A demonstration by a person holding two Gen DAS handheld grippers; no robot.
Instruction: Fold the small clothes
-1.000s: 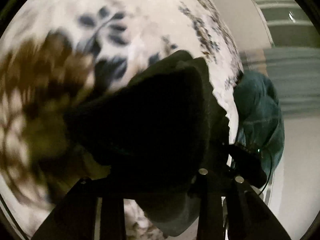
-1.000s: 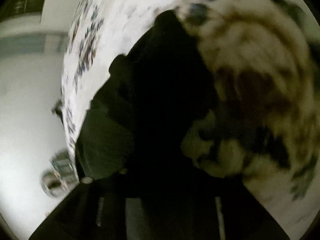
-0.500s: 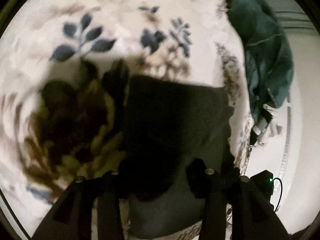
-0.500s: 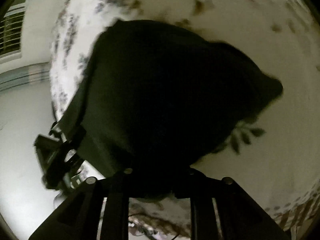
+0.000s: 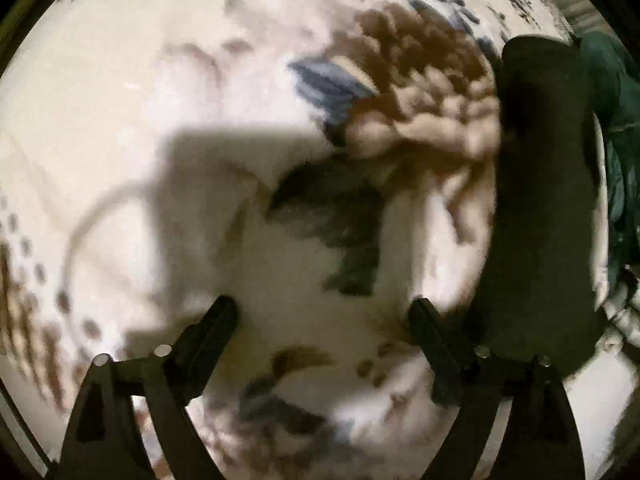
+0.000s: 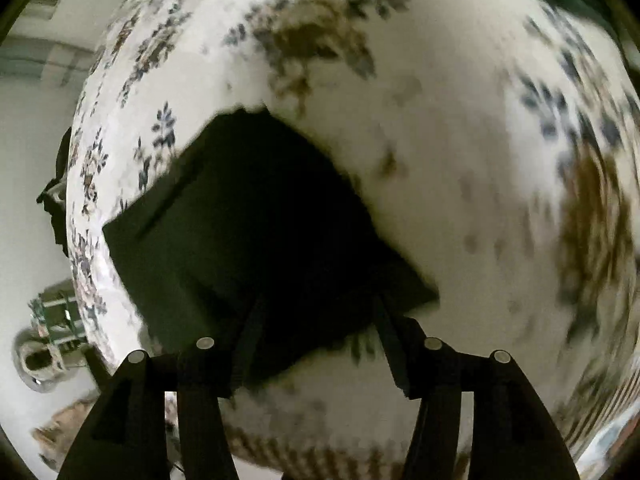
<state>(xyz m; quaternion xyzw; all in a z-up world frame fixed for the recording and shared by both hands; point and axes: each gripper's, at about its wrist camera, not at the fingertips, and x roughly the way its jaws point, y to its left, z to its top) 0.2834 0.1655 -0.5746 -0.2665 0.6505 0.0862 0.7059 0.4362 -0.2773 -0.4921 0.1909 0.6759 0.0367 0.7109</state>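
Left wrist view: the left gripper (image 5: pixel 320 312) hangs with fingers spread wide and empty over the floral blanket (image 5: pixel 120 80), the folded dark garment (image 5: pixel 540 200) lying off to its right. The right gripper (image 6: pixel 316 344) is likewise parted, holding nothing, just above that garment's (image 6: pixel 248 232) near edge, likely because the fold looks finished.

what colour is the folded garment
Black or very dark folded garment, best seen in the right wrist view.
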